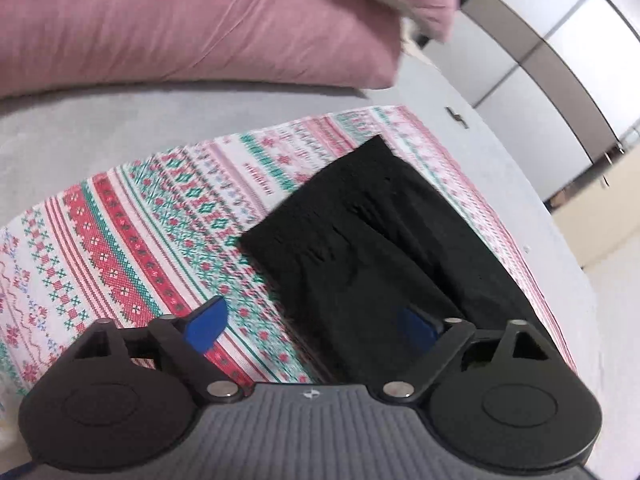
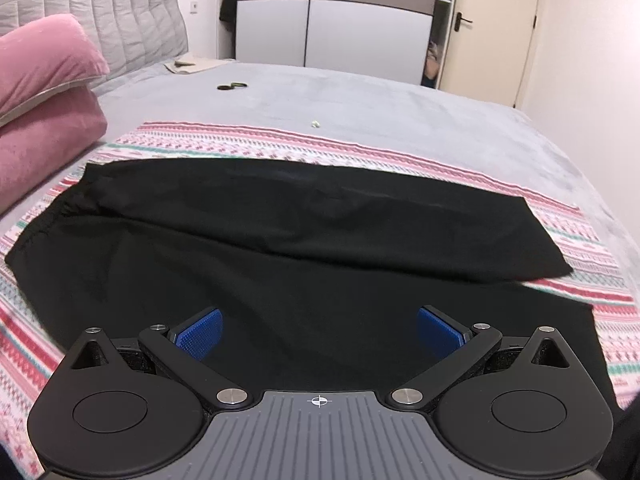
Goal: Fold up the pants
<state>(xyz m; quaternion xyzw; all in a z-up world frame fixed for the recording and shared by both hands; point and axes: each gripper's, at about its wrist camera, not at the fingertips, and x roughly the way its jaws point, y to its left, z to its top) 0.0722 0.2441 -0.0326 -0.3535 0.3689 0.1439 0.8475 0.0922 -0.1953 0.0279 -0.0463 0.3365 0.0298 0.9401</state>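
Observation:
Black pants (image 2: 280, 232) lie flat on a patterned red, green and white cloth (image 2: 360, 148) on the bed, waistband to the left, leg ends to the right. They also show in the left wrist view (image 1: 380, 240), waistband end nearest the pillows. My right gripper (image 2: 318, 334) is open and empty, just above the near leg. My left gripper (image 1: 316, 324) is open and empty, over the near edge of the pants at the waist end, its right finger over black fabric.
Pink pillows (image 2: 44, 92) are stacked at the left by the grey headboard (image 2: 120, 16). The grey bedsheet (image 2: 380, 96) carries a small dark object (image 2: 232, 86) and a pale speck (image 2: 315, 123). A wardrobe (image 2: 332, 12) and door (image 2: 488, 32) stand beyond.

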